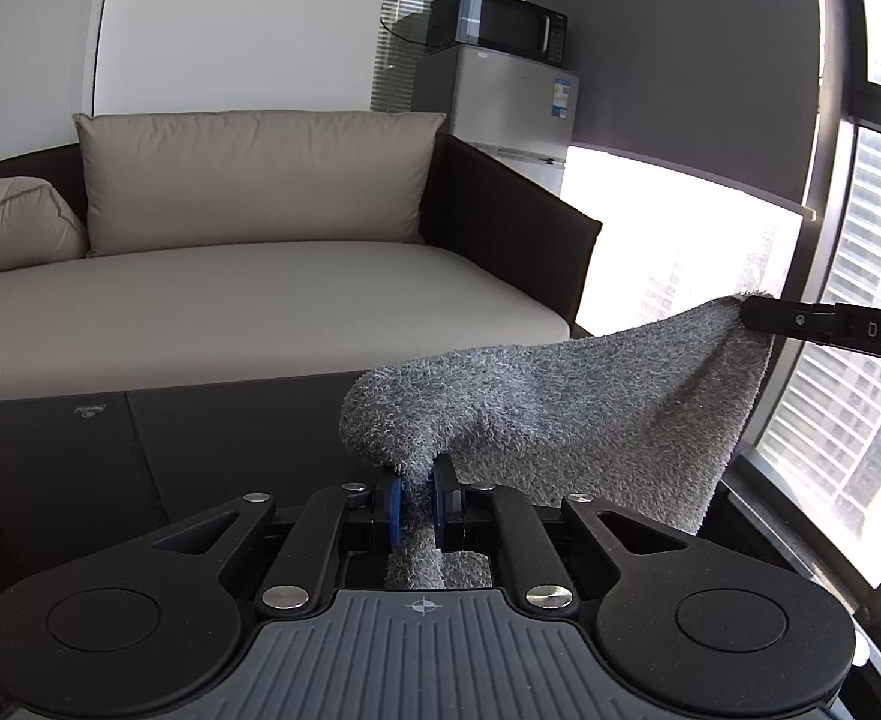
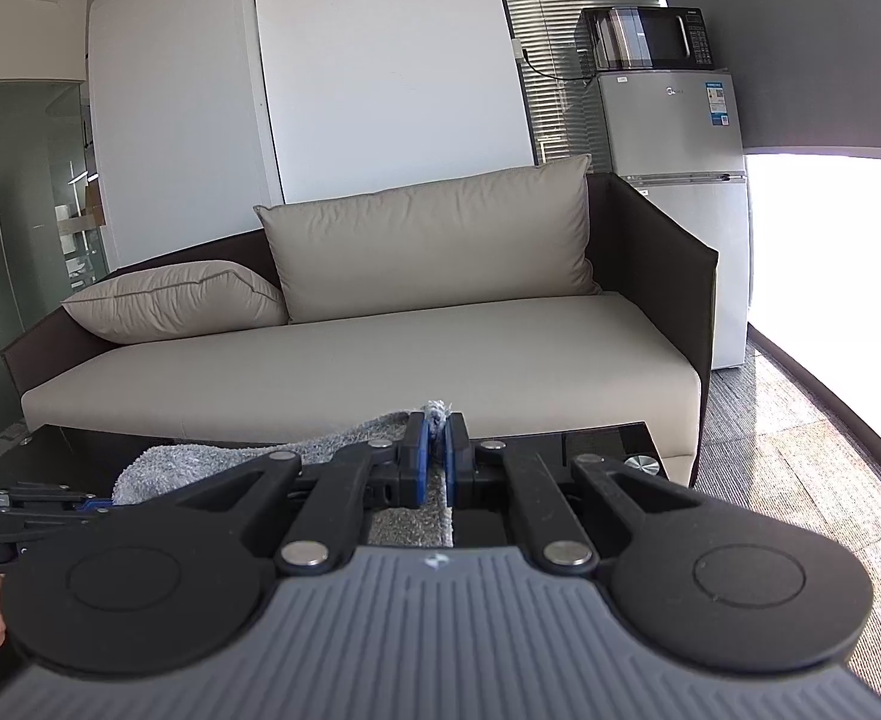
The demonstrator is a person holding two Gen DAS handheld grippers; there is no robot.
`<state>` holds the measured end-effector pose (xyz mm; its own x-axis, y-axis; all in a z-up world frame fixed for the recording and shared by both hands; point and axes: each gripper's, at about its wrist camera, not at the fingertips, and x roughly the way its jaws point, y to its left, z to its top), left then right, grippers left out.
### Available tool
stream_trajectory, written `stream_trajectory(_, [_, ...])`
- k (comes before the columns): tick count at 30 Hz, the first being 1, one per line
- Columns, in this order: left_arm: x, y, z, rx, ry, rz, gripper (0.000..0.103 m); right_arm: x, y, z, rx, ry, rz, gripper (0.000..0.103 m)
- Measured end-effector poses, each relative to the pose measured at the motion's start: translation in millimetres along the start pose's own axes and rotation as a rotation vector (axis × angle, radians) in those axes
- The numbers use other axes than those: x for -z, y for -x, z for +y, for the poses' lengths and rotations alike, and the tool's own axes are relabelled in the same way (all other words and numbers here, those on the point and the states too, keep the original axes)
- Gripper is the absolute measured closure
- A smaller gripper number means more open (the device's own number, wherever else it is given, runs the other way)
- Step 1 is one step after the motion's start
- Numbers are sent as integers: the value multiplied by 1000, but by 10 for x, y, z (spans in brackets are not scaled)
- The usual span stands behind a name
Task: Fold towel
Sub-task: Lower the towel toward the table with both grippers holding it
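A: What's the biggest thing ahead?

B: A beige sofa [image 2: 368, 354] with dark arms; right of it a silver fridge [image 2: 689, 180] with a black microwave [image 2: 647, 39] on top.

A: And the grey towel [image 1: 560, 402]?

B: Slung in the air between both tools, above a dark table [image 2: 596, 444].

A: The grips?

B: The left gripper [image 1: 419, 495] pinches one corner; the right gripper [image 2: 438, 456] is clamped on another.

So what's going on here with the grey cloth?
A person is folding a towel with two handheld tools. The left gripper is shut on one part of its edge and the right gripper is shut on another, so the towel hangs stretched between them, in front of a sofa. No fold is laid down yet.
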<state>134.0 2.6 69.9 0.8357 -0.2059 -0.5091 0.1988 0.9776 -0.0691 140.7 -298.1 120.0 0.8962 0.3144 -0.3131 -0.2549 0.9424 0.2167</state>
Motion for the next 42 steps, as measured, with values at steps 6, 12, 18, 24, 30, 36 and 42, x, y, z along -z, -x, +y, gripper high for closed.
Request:
stream_trajectory(6, [4,-211,48,-2,3,14,93,102,-274,-13,18,-6,2,98])
stream_trajectory(12, [17,-358,35,4,2,22,93,143,-390,-22,31,-16,-31,98])
stream_trajectory(18, [69,-500,97,-7,20,58,93,252,-576,-63,35,-41,1,98])
stream_trajectory(24, [121,-631,138,-16,18,94,93,462,-805,-151,45,-58,83,98])
stream_trajectory(30, [155,-722,152,-36,-7,117,91,609,-923,-209,66,-74,117,98])
stream_trajectory(36, [191,-779,175,-59,-5,135,91,711,-1014,-207,71,-78,146,98])
stream_trajectory(42, [233,-813,231,-75,9,154,91,806,-1096,-206,80,-74,171,98])
